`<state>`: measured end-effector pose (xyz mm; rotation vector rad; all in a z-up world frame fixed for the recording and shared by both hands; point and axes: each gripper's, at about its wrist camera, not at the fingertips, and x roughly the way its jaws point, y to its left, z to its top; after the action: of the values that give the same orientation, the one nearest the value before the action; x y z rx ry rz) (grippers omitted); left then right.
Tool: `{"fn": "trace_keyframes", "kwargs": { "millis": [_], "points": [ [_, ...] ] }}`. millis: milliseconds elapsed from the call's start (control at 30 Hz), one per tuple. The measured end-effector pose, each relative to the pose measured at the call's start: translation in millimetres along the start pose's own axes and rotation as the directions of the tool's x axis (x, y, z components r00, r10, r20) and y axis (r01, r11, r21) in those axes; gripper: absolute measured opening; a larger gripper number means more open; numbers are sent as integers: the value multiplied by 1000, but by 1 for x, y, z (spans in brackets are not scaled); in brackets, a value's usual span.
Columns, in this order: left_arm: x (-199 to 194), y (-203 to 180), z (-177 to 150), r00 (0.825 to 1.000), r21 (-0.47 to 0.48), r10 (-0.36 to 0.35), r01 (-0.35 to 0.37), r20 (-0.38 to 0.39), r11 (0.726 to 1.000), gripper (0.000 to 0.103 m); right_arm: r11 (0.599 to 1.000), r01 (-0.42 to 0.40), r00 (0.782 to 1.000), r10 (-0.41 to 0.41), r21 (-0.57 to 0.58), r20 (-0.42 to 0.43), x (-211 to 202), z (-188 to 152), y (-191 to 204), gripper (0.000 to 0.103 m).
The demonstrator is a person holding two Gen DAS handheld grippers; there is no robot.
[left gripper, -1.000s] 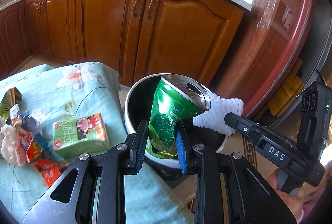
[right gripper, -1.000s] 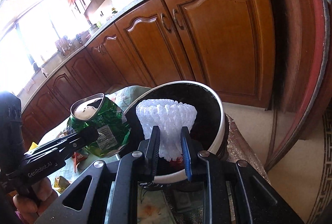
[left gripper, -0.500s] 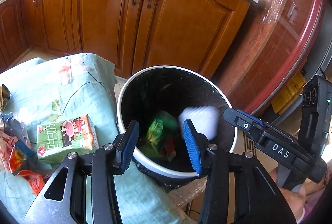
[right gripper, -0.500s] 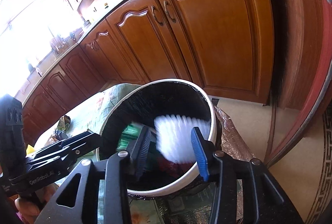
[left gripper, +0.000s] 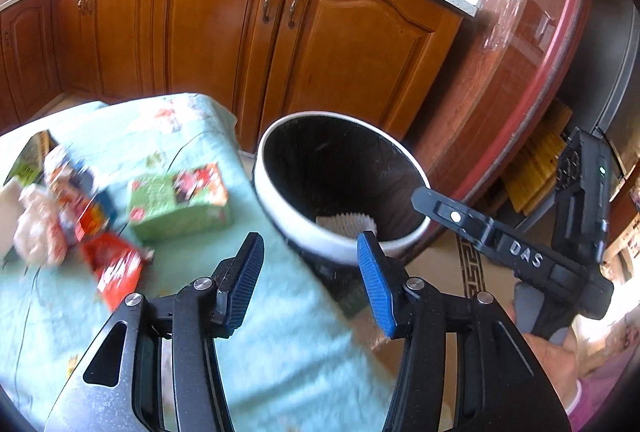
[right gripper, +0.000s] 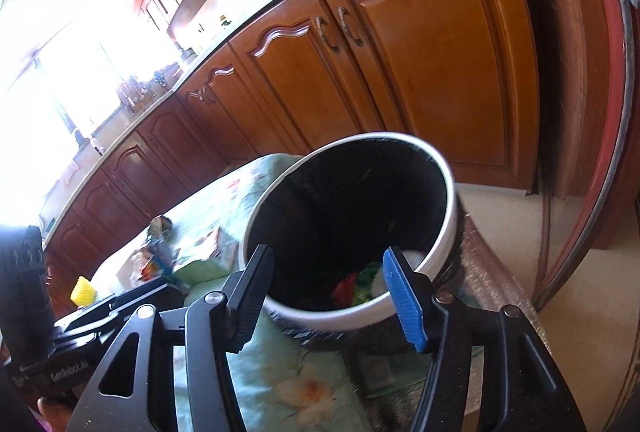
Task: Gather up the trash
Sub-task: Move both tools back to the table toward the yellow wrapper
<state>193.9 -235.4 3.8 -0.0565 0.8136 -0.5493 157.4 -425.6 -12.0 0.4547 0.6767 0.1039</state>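
Note:
A white-rimmed black trash bin (left gripper: 280, 200) stands at the right end of the cloth-covered table; it also shows in the right wrist view (right gripper: 448, 200). White foam netting (left gripper: 346, 224) lies inside it, with the green can (right gripper: 366, 282) and red scraps beside it. My left gripper (left gripper: 310, 266) is open and empty, just short of the bin. My right gripper (right gripper: 334, 286) is open and empty at the bin's near rim. A green drink carton (left gripper: 180, 202), a red wrapper (left gripper: 118, 270) and crumpled wrappers (left gripper: 44, 216) lie on the cloth to the left.
The table carries a light green floral cloth (left gripper: 280, 352). Wooden kitchen cabinets (left gripper: 224, 40) stand behind. A round red-edged glass table (left gripper: 532, 80) is to the right. A yellow item (right gripper: 83, 290) sits at the far left of the cloth.
My left gripper opened and dropped the green can into the bin. My right gripper opened and dropped the white foam netting in. Both have pulled back from the bin.

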Motion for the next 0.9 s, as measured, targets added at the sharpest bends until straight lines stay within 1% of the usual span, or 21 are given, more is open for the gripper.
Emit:
{"fn": "trace_keyframes", "kwargs": {
  "millis": [267,400,467,533,600,667,700,733,800,833,900],
  "points": [
    [-35,18,-41,1000,-9,8,-8,-17,1000,49,1000,-29,999,29,-12,-25,-2,-22,27,60],
    [-51,32,-57,1000,-42,23,-24,-13,999,49,999,-44,999,43,-16,-33,-4,-32,39,60],
    [-61,40,-64,999,-61,42,-41,3,997,49,998,-52,998,51,-20,-39,-4,-37,46,63],
    [-74,47,-70,997,-77,71,-68,33,995,49,998,-64,997,63,-22,-42,-5,-43,52,73],
    [-86,53,-74,995,-90,89,-83,56,992,49,997,-76,996,74,-26,-46,-4,-49,58,76],
    [-96,59,-79,991,-97,107,-99,77,990,49,996,-89,995,87,-27,-54,-2,-53,65,77],
    [-100,61,-80,989,-97,119,-111,85,989,51,995,-98,994,96,-27,-60,-1,-55,68,77],
    [-104,63,-82,986,-98,136,-127,93,987,57,994,-105,993,102,-30,-65,0,-58,72,77],
    [-110,69,-87,979,-100,171,-160,110,982,62,992,-115,991,112,-42,-74,3,-62,80,77],
    [-110,72,-89,977,-99,182,-172,111,980,66,992,-119,990,115,-48,-78,4,-64,84,77],
    [-107,80,-91,974,-110,205,-195,96,975,69,990,-127,989,121,-59,-89,8,-69,91,77]
  ]
}}
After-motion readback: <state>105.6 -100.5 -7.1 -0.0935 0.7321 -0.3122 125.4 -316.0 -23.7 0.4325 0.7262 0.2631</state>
